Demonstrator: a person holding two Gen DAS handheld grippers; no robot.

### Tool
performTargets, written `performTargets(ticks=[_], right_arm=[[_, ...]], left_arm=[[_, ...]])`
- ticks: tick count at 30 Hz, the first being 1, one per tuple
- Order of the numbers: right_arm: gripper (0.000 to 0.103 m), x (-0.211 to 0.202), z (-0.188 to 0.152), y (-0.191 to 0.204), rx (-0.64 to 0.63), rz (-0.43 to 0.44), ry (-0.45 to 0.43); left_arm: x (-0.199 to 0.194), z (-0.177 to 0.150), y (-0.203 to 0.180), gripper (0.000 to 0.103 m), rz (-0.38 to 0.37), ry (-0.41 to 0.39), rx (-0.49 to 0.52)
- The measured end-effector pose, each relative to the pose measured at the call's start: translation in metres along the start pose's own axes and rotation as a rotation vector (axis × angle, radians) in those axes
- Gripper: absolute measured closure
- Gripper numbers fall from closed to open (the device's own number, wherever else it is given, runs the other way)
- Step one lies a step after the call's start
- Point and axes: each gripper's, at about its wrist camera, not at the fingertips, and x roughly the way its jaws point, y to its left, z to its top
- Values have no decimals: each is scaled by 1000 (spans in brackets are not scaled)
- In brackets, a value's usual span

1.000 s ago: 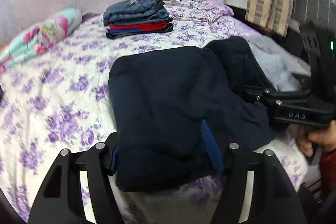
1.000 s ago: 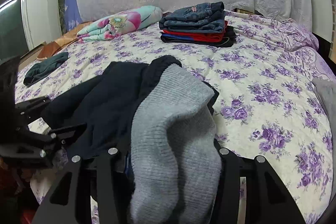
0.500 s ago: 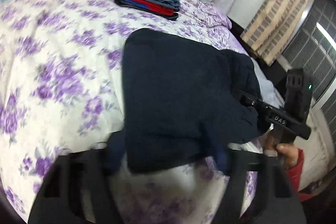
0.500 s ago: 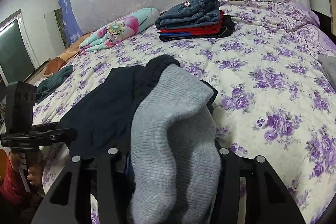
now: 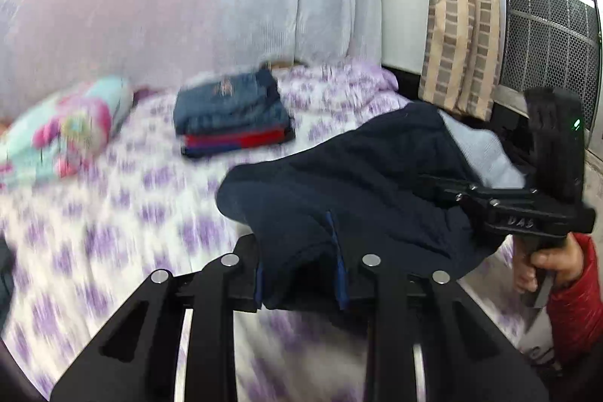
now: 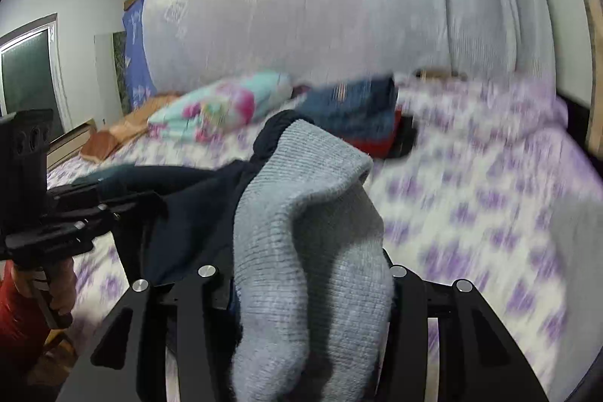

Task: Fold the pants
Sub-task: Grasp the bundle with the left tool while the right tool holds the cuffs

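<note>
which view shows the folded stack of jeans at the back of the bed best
The left wrist view. There the folded stack shows whole on the bedspread, denim layers over red and dark ones, only softened by blur. In the right wrist view the pants held by the right gripper cover its left part, and the blur is heavier.

- Dark navy pants with pale grey knit lining, bunched and partly folded.
- Raised off the purple-flowered bed, draped between two clamped ends.
- Grey inner side turned outward at one end, hanging down.
</note>
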Motion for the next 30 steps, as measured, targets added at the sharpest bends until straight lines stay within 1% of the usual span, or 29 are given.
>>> performTargets(ticks=[2, 3, 4, 5, 6, 7, 8, 10, 11, 12, 13, 14, 15, 17, 18, 19, 20, 21, 22, 23, 25, 27, 29, 30], right_arm=[[56, 11, 30, -7, -11, -8, -30], [56, 20, 44, -12, -3, -3, -34], [56, 31, 55, -20, 16, 13, -26], [56, 50, 64, -32, 63, 62, 16], [56, 62, 65, -41, 115, 105, 41], [56, 75, 60, -49, 178, 140, 62], [56, 83, 53, -51, 208, 160, 83], [56, 103, 26, -51, 266, 218, 138], [56, 115, 10, -48, 316, 247, 176], [56, 123, 0, -44, 347, 268, 205], [56, 132, -11, -37, 382, 297, 237], [56, 140, -21, -27, 412, 316, 268], [56, 143, -25, -19, 418, 320, 281], [56, 144, -31, -7, 459, 339, 289], [56, 141, -36, -2, 502, 344, 288], [55, 138, -41, 2, 539, 336, 290], [53, 137, -46, 5, 564, 309, 300], [46, 134, -56, 10, 592, 253, 326], [43, 132, -62, 12, 608, 235, 335], [42, 126, -68, 13, 624, 226, 339], [24, 110, -77, 17, 650, 185, 350], [22, 101, -85, 20, 662, 183, 355], [22, 105, -95, 26, 685, 198, 376], [20, 112, -100, 27, 714, 211, 387]], left_arm=[[12, 24, 5, 78, 10, -30, 10], [24, 41, 9, 78, 11, -43, 9], [33, 53, 13, 78, 10, -45, 8], [43, 64, 18, 78, 11, -38, 7], [58, 76, 26, 78, 16, -21, -5], [68, 81, 34, 78, 18, -10, -22], [75, 84, 41, 78, 15, 4, -40], [83, 75, 61, 78, 12, 26, -68], [84, 66, 71, 78, 19, 32, -79], [86, 55, 85, 78, 27, 49, -104], [88, 47, 98, 78, 20, 67, -132], [91, 38, 111, 78, 2, 83, -166], [94, 28, 127, 78, -32, 100, -210], [100, 17, 145, 78, -73, 124, -228], [101, 10, 156, 78, -100, 132, -223], [102, 6, 163, 78, -126, 130, -220], [103, 2, 170, 78, -158, 129, -222], [107, -2, 180, 77, -209, 138, -235], [109, -4, 184, 77, -224, 146, -243], [112, -6, 187, 77, -226, 154, -251], [118, -12, 194, 77, -225, 183, -256], [120, -15, 197, 77, -234, 197, -263], [118, -16, 196, 76, -232, 195, -258], [118, -16, 195, 75, -230, 194, -256]])
